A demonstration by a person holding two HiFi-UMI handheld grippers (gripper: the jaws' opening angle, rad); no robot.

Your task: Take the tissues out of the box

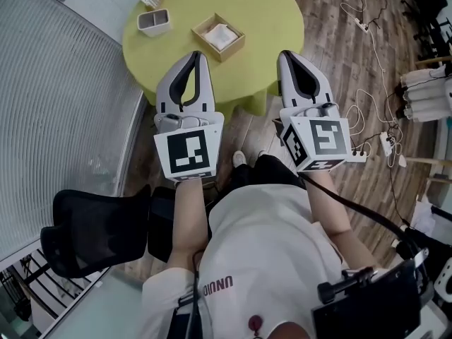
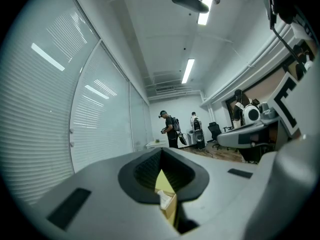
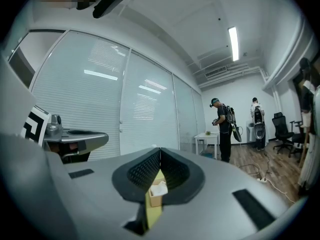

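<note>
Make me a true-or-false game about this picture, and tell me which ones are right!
1. The tissue box sits on the green table. True.
2. The left gripper is holding a tissue. False: its jaws are shut on nothing, away from the box.
3. The right gripper has its jaws wide open. False: they are together.
4. A small grey container stands on the table near the box. True.
5. The box is empty. False: white tissues lie in it.
</note>
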